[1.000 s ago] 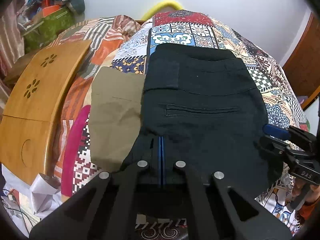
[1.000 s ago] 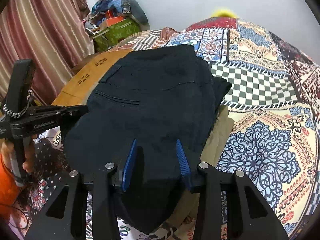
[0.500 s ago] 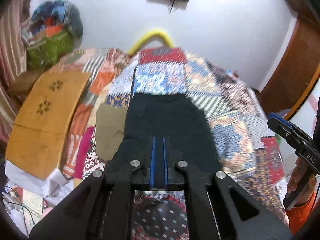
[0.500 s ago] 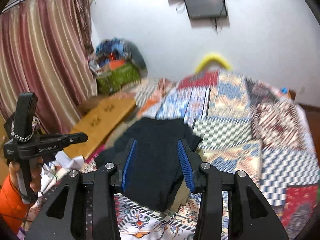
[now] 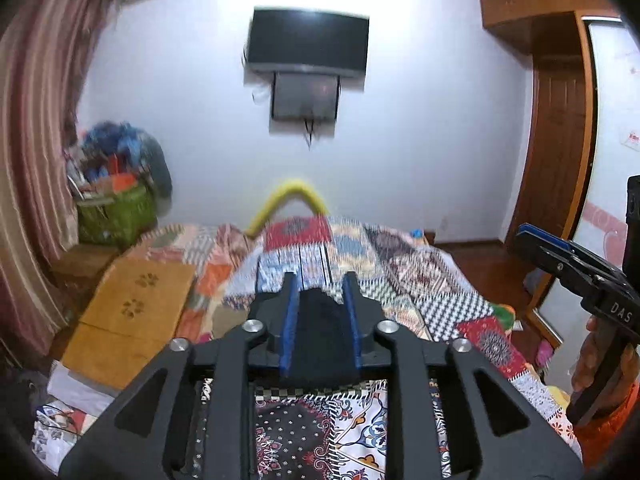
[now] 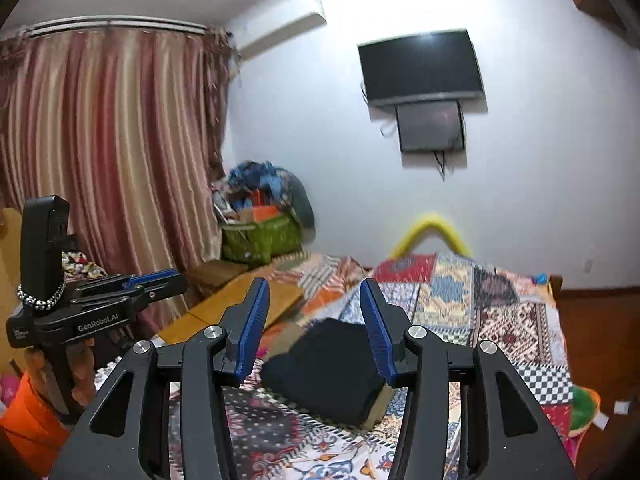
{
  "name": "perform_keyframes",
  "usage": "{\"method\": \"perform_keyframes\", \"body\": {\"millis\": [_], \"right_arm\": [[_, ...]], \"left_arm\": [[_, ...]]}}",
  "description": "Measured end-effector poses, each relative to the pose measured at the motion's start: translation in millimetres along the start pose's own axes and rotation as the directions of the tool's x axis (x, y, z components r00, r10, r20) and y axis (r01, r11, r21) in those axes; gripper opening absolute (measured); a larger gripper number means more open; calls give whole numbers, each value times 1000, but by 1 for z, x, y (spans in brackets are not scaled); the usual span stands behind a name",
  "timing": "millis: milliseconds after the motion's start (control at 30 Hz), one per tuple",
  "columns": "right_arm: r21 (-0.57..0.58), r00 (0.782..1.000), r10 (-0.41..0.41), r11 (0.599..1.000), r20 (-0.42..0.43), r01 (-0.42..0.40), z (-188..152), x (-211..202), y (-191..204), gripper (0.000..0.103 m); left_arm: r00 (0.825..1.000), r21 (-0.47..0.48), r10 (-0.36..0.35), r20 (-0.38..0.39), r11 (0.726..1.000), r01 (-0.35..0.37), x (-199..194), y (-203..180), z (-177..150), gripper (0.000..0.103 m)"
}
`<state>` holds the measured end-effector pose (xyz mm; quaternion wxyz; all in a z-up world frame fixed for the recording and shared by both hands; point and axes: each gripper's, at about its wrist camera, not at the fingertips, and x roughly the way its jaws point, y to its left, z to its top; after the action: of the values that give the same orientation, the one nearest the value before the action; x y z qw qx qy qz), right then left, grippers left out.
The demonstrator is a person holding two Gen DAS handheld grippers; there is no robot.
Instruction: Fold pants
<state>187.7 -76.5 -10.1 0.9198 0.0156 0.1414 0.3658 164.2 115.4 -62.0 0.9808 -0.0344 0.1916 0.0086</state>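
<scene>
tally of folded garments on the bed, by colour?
Black pants: 1
Tan garment, underneath, only an edge showing: 1
Total: 2

- White far wall [image 6: 320, 120] with a mounted black television [image 6: 420, 66].
- Striped curtain [image 6: 112, 152] at left.
- Patchwork-covered bed [image 6: 500, 312] in the middle.
- Wooden wardrobe [image 5: 556, 140] at right.

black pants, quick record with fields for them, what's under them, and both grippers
black pants: folded, lying on the bed, held by neither gripper
under pants: tan garment, edge showing
bed cover: patchwork quilt
left gripper: fingers just opened, nothing between them
right gripper: open, fingers just widened, empty
</scene>
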Motion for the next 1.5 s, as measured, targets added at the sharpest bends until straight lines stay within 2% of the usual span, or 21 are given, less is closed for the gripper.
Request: {"method": "perform_keyframes", "body": {"millis": [100, 167, 300, 367, 433, 533, 633, 700, 1500], "right_arm": [[-11, 999, 5, 1000, 42, -4, 1, -24, 16, 48], [-17, 998, -4, 1000, 67, 6, -2, -36, 23, 56], [-32, 994, -18, 999, 104, 22, -8, -58, 39, 66], [-20, 993, -20, 1000, 114, 23, -12, -63, 42, 78], [-1, 991, -32, 999, 129, 33, -16, -64, 40, 84], [0, 990, -52, 999, 131, 53, -20, -67, 44, 88], [-5, 987, -74, 997, 143, 75, -22, -74, 50, 103], [0, 984, -82, 997, 157, 83, -23, -77, 51, 103], [-2, 982, -116, 993, 148, 117, -35, -91, 50, 103]], "left_arm": [[998, -15, 10, 54, 1000, -9, -37, -6, -4, 39], [997, -35, 13, 79, 999, -10, -60, -8, -9, 41], [992, -40, 35, 119, 999, -30, -95, -14, -21, 53], [989, -29, 52, 136, 998, -49, -108, -20, -27, 60], [986, -20, 64, 154, 998, -62, -120, -24, -31, 73], [981, -20, 78, 177, 997, -76, -133, -29, -37, 84], [976, -23, 93, 198, 996, -90, -146, -33, -40, 96], [972, -20, 103, 209, 995, -101, -151, -36, -43, 100], [976, -30, 94, 194, 996, -90, -142, -46, -51, 103]]}}
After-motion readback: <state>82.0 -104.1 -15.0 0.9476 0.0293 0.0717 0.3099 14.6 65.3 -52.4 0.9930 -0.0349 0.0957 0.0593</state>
